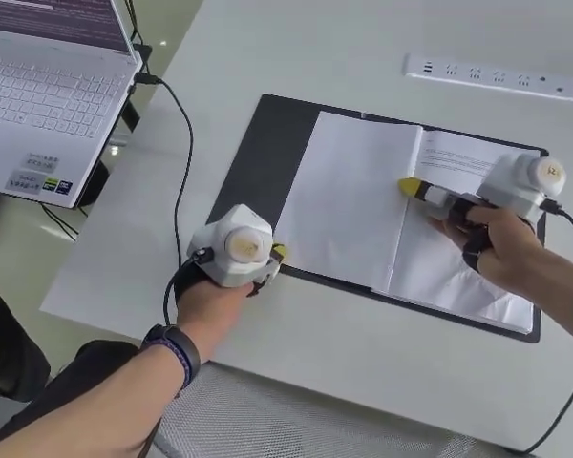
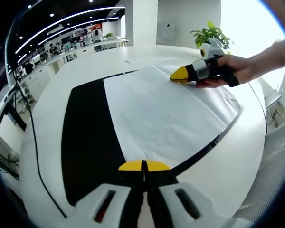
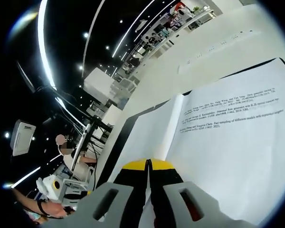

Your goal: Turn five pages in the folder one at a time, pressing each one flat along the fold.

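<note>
Nearest is the person's left forearm with a dark wristband (image 1: 175, 348), carrying the white-bodied, yellow-tipped left hand-held gripper (image 1: 277, 255). Its jaws are pressed together on nothing, at the 7 o'clock edge of the black folder (image 1: 258, 162) lying open on the white table (image 1: 363, 363). Beyond lies the blank white turned page (image 1: 349, 205). At 3 o'clock the right hand-held gripper (image 1: 410, 186), jaws likewise closed and empty, rests its yellow tips on the paper right by the fold, beside the printed white page (image 1: 463, 157).

Pressing looks to be the step in hand. I judge it goes best with the closed tips kept low and slid along the fold in one steady, light stroke, while the left one pins the folder so nothing skids or creases.

Print on the right page is small; "Fast sampling of diffusion models" and "2022" read in the right gripper view. Stickers on the silver laptop (image 1: 48, 86) at 10 o'clock and marks on the white power strip (image 1: 492, 76) at 1 o'clock are too small to read.
</note>
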